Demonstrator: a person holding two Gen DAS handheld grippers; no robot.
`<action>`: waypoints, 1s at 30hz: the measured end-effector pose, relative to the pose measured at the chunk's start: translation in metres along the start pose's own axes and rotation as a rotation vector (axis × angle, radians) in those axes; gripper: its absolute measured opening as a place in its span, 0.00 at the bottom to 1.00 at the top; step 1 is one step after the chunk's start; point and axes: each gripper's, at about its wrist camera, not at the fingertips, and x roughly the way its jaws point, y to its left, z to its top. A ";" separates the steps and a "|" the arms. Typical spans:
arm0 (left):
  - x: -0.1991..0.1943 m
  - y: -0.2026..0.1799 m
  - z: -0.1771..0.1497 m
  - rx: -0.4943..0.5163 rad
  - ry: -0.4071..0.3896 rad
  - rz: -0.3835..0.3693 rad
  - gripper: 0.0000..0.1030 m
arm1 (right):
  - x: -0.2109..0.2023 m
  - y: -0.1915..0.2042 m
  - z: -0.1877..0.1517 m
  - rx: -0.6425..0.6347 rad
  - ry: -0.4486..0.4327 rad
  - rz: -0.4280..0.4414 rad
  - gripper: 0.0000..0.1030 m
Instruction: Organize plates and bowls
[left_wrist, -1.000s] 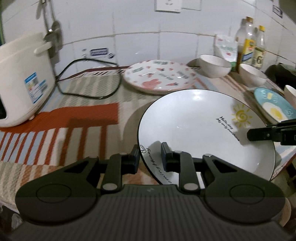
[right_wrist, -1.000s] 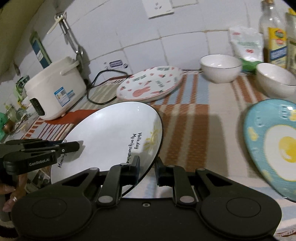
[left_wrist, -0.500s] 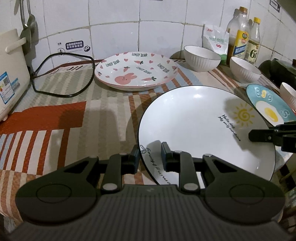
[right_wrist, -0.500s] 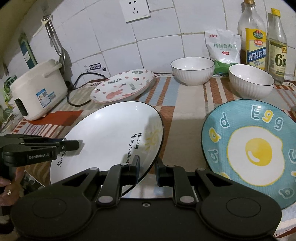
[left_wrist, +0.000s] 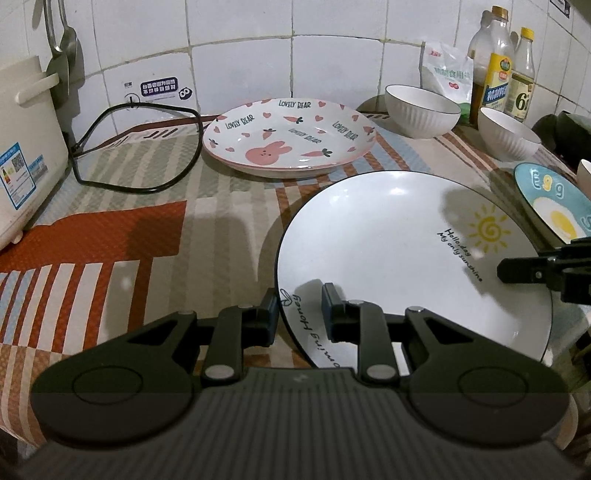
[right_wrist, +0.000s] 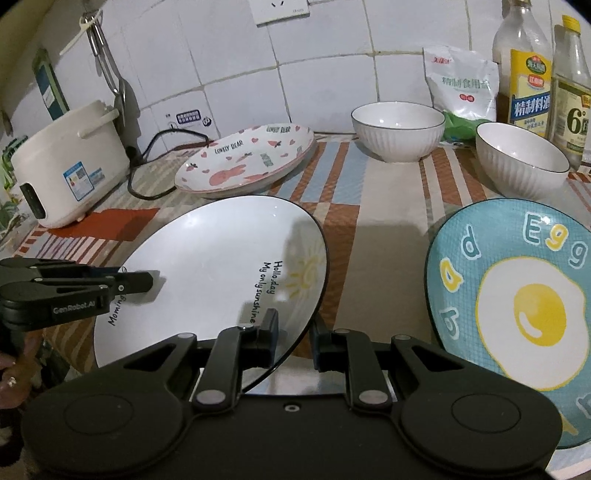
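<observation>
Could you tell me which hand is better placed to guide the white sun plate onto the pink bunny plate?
Left, probably. Both tongs, left and right, grip the white plate, but the bunny plate lies ahead of the left.

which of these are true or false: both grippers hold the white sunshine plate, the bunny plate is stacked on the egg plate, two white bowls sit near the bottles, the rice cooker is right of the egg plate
1. Both the left gripper and the right gripper grip the white sunshine plate: true.
2. The bunny plate is stacked on the egg plate: false; they lie apart on the cloth.
3. Two white bowls sit near the bottles: true.
4. The rice cooker is right of the egg plate: false; it stands far left.
</observation>
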 end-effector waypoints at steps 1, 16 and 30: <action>0.000 -0.001 0.000 0.007 -0.004 0.004 0.22 | 0.002 0.001 0.000 -0.006 0.008 -0.008 0.23; -0.033 -0.020 -0.006 0.132 -0.082 0.096 0.49 | -0.031 0.039 -0.012 -0.206 -0.067 -0.205 0.56; -0.115 -0.057 -0.008 0.194 -0.122 -0.010 0.74 | -0.121 0.029 -0.036 -0.179 -0.133 -0.209 0.70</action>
